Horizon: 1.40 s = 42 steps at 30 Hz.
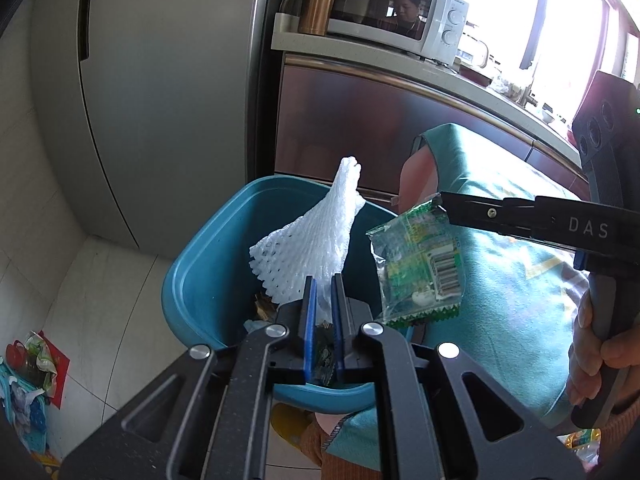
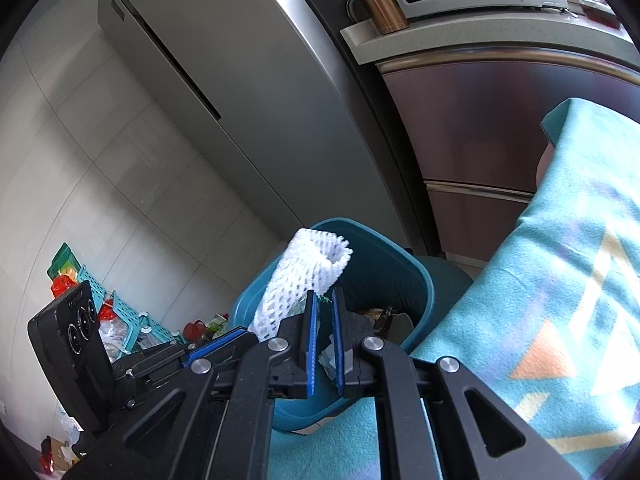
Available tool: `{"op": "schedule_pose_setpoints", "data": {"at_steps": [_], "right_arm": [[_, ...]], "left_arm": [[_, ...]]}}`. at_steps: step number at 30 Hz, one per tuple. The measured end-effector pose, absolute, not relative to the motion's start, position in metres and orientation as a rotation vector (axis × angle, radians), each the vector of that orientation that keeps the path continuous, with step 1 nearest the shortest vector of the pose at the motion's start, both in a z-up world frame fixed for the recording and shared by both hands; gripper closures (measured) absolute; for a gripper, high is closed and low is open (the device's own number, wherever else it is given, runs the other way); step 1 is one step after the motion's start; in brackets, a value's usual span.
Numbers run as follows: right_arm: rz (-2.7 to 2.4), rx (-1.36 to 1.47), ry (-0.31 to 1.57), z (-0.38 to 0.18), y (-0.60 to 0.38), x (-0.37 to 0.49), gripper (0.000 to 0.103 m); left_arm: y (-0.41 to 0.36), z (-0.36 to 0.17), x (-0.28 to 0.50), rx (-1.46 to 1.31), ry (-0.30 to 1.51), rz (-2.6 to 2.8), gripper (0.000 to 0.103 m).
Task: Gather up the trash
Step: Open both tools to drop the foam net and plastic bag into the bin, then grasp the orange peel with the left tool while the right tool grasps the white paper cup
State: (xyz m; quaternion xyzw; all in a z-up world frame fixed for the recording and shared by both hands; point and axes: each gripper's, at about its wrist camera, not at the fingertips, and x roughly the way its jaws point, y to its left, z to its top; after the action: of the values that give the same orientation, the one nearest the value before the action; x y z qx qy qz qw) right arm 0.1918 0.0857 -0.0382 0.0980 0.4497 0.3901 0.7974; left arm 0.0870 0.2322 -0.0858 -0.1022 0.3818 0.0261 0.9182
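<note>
Left gripper [image 1: 325, 280]: jaws nearly closed, pinching foam net [image 1: 312, 240] at its lower end; net stands above bin [image 1: 192, 280], frame centre.
Right gripper [image 1: 440, 200]: jaws nearly closed on corner of green wrapper [image 1: 416, 264], hanging at bin's right rim.
Judgement: both items ready for drop. Centre each over bin mouth before opening; wrapper sits close to rim, could fall outside.
Bin holds scraps already.
Floor: pale tile; more litter lower left.
Room: kitchen, fridge [image 1: 160, 100] upper left, microwave [image 1: 396, 16] top centre. Teal blanket [image 2: 540, 320] right.

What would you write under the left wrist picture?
Left gripper holds white foam net, right gripper a green wrapper, over the blue bin.
</note>
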Motion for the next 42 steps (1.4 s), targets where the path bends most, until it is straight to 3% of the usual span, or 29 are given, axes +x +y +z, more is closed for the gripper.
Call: {"op": "schedule_pose_setpoints", "data": {"at_steps": [10,19,22,26,33,42], "right_arm": [[0.825,0.205,0.993,-0.045,0.091,0.192,0.091],[0.837,0.205,0.966,-0.038,0.076,0.185,0.082],[0.835,0.201,0.942,-0.033,0.065,0.18,0.078],[0.835,0.218,0.922,-0.027,0.044,0.172,0.073],[0.778,0.258,0.858,-0.014,-0.014,0.153,0.067],[0.567,0.263,0.743,0.002,-0.111,0.123,0.065]], "left_arm": [[0.233,-0.096,0.093,-0.23,0.792,0.054,0.089],[0.228,-0.086,0.084,-0.229,0.745,0.048,0.073],[0.223,-0.08,0.078,-0.221,0.73,0.043,0.063],[0.213,-0.071,0.073,-0.206,0.709,0.02,0.058],[0.18,-0.052,0.063,-0.174,0.654,-0.075,0.042],[0.101,-0.035,0.07,-0.103,0.63,-0.29,0.04]]}}
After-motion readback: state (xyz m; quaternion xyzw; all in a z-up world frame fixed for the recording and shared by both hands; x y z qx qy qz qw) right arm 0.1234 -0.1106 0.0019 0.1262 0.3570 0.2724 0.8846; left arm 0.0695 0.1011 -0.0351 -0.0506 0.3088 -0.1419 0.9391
